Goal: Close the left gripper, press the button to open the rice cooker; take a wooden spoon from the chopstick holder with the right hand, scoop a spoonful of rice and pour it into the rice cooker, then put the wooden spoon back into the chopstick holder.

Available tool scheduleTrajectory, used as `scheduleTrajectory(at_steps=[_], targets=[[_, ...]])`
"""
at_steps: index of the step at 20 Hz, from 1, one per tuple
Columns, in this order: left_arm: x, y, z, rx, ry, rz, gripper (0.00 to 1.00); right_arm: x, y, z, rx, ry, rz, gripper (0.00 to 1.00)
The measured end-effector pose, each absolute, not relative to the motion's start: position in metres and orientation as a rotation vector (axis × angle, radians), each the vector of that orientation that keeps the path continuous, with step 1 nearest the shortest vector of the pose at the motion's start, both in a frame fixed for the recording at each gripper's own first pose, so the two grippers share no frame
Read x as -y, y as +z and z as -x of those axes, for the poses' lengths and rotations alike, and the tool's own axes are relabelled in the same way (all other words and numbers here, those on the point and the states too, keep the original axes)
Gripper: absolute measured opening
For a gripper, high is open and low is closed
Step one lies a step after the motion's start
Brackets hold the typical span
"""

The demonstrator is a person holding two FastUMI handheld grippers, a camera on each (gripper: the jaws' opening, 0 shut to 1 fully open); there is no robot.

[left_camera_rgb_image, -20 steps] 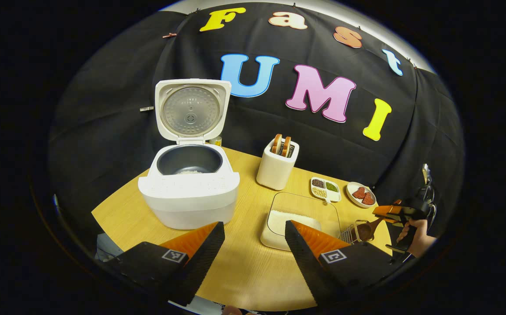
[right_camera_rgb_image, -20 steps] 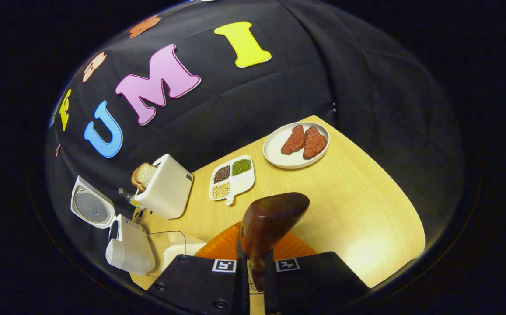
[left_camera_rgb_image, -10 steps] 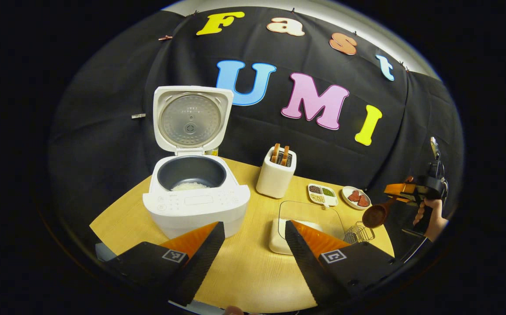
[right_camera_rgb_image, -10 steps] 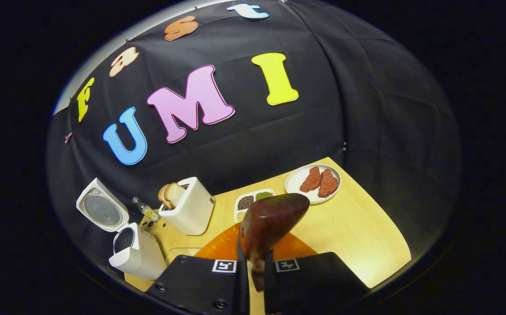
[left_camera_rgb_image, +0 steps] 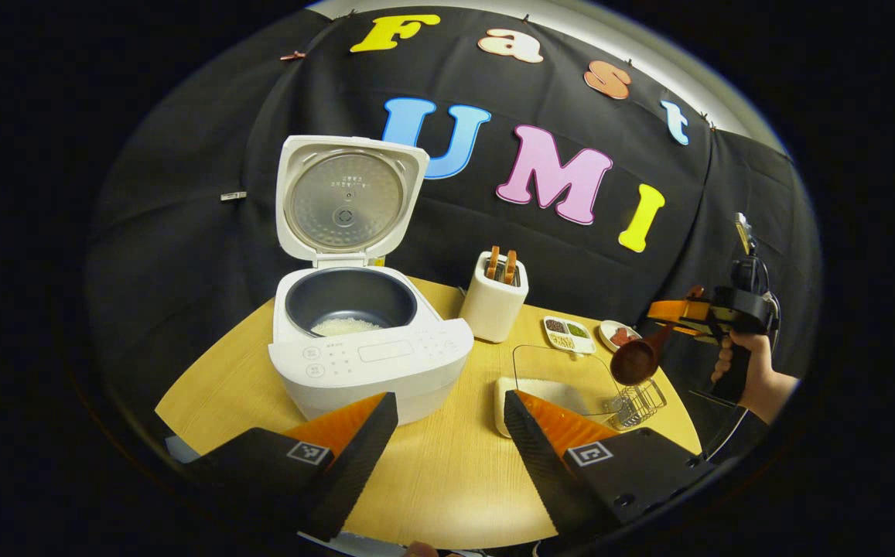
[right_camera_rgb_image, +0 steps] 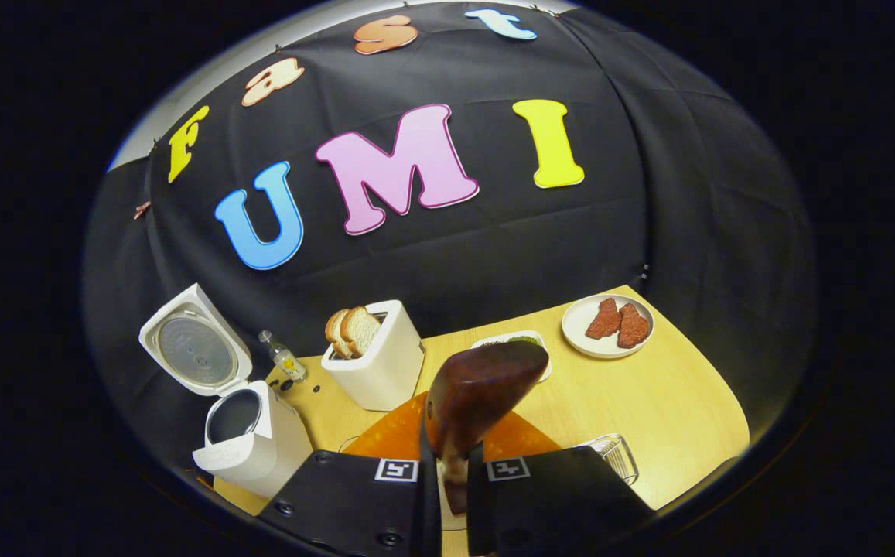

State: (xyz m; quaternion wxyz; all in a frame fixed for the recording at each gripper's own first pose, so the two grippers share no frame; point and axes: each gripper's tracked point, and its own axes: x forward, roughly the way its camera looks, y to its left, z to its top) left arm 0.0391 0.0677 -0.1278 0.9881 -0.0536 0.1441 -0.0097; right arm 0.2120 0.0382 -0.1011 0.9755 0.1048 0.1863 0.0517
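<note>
Brown wooden spoon (right_camera_rgb_image: 478, 391) sits clenched by its handle in the right tool (right_camera_rgb_image: 447, 495), bowl forward; seen from the left gripper view it has risen from just above the wire chopstick holder (left_camera_rgb_image: 640, 402) to well over it. White rice cooker (left_camera_rgb_image: 362, 340) stands lid-up on the round wooden desk (left_camera_rgb_image: 432, 480), a little rice in its dark pot. The left tool (left_camera_rgb_image: 447, 445) hovers released, as before.
</note>
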Motion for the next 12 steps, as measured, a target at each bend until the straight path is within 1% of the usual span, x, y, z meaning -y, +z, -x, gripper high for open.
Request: scheduleTrajectory(at_steps=[2, 3, 4, 6, 12], targets=[[-0.073, -0.136, -0.041, -0.316, -0.046, 0.129, 0.96, -0.048, -0.122, -0.214, -0.393, 0.088, -0.169, 0.17], [-0.074, -0.14, -0.042, -0.321, -0.062, 0.142, 0.96, -0.053, -0.132, -0.214, -0.402, 0.086, -0.139, 0.12], [-0.075, -0.141, -0.044, -0.324, -0.078, 0.15, 0.96, -0.059, -0.142, -0.215, -0.405, 0.086, -0.107, 0.17], [-0.079, -0.15, -0.046, -0.342, -0.113, 0.157, 0.96, -0.065, -0.161, -0.22, -0.408, 0.08, -0.036, 0.17], [-0.105, -0.165, -0.051, -0.35, -0.121, 0.19, 0.96, -0.073, -0.2, -0.228, -0.401, 0.03, 0.094, 0.17]])
